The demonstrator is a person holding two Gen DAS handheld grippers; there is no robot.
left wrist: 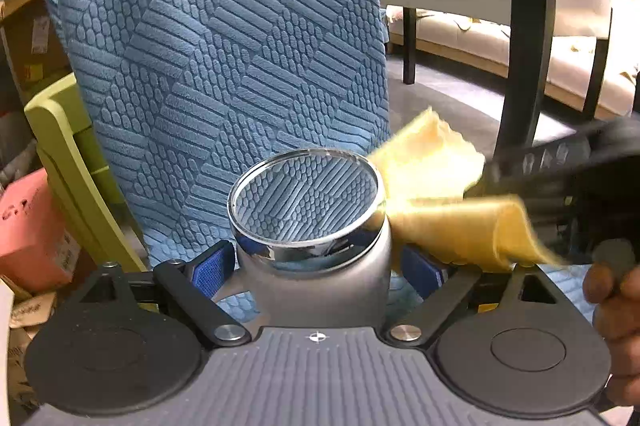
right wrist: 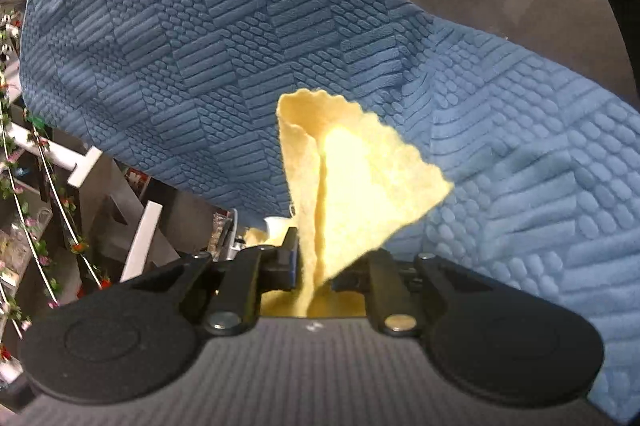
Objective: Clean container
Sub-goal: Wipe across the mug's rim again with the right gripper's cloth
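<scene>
Midway by the look of it: steel container [left wrist: 310, 226] clamped upright between wide-set left tongs [left wrist: 316, 266] over the blue-clothed surface [left wrist: 224, 37], yellow cloth [right wrist: 352, 181] pinched in shut right tongs [right wrist: 320, 266] beside the rim, inside not yet wiped.

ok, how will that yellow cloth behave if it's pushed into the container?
Probably floppy: the yellow cloth folds and droops from the shut right gripper. Likely light, given its thin, frayed edge. It may bunch at the container rim rather than slide in.
</scene>
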